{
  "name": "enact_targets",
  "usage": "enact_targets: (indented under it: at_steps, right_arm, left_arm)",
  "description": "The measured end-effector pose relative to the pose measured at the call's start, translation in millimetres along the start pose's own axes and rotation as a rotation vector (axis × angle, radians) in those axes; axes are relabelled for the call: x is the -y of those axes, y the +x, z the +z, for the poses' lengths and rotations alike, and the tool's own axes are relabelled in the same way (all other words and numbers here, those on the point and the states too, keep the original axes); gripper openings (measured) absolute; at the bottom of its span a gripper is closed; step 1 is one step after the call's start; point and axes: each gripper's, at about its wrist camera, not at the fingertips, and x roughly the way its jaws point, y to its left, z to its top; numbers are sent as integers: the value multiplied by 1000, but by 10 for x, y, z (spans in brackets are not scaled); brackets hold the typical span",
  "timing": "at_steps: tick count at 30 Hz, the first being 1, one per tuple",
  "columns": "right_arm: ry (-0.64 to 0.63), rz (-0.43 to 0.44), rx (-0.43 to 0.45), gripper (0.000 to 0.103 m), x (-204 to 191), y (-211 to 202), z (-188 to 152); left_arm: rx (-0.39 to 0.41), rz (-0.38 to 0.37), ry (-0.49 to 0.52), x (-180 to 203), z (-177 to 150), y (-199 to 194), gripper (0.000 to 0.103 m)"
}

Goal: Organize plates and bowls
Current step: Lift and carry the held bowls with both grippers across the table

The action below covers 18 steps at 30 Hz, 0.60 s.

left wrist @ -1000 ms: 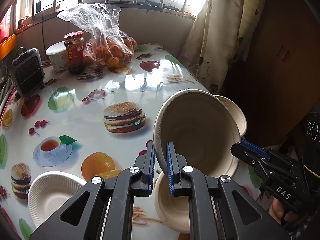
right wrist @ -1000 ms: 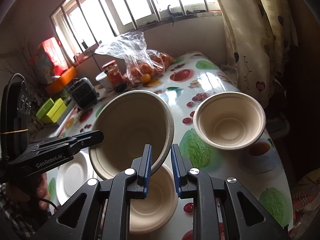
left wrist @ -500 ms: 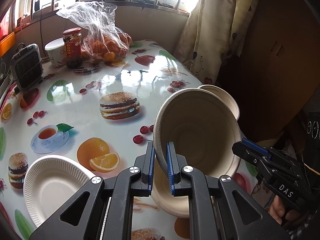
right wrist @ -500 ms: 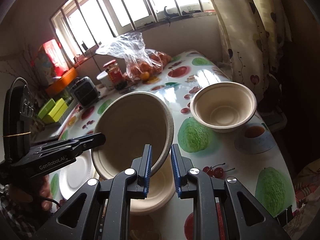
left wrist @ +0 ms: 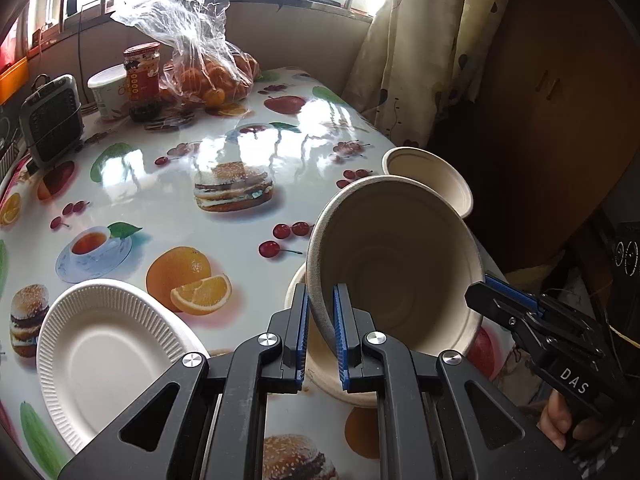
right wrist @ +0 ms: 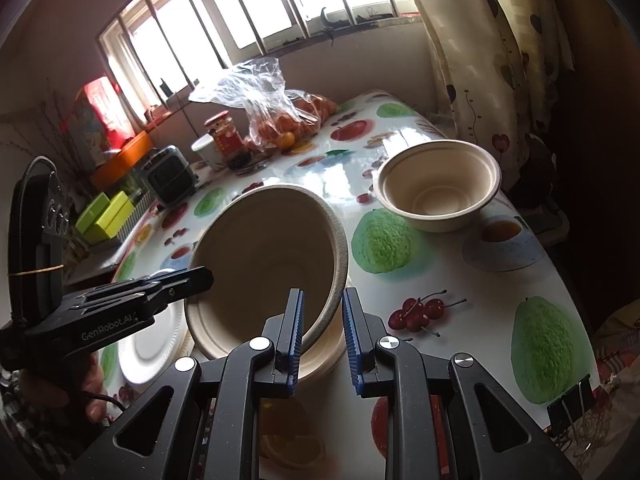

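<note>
Pinching the tilted bowl [left wrist: 396, 264] rim, left jaws; right jaws straddle it loosely; third bowl [right wrist: 438, 184], plate [left wrist: 100, 356] nearby.

lower bowl [left wrist: 320, 364] mostly hidden, plate [left wrist: 100, 356] edge-cropped

Bright backlit window [right wrist: 256, 12], glare on glossy table [left wrist: 280, 148], dark fisheye-bent edges

The table [left wrist: 168, 196], covered in a glossy cloth printed with burgers, fruit and teacups, carries a white paper plate [left wrist: 108, 356] left of the left jaws. A beige bowl [left wrist: 320, 364] sits just beyond those jaws, another bowl [right wrist: 438, 190] ahead and right of the right jaws. Far ahead stand a red-lidded jar [left wrist: 142, 76], a white cup [left wrist: 106, 90], a bag of oranges [left wrist: 208, 68] and a small heater [left wrist: 52, 120].
</note>
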Motion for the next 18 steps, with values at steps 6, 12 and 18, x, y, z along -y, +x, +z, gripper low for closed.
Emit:
enact_targets:
  at_steps: [6,12,18]
  right_arm:
    - [-10,-1,-22,20,-24,40,-64]
    - [-2,-6,-46,20,-14,107,-118]
    - [-1,-10,-60,20,-9,156,-144]
  left_arm:
    - [-12,5,-13,-33,-64,15,12]
    - [-38,9,-15,-42,-117,70,12]
    - [-52,14,-20,-56,-122,122,12]
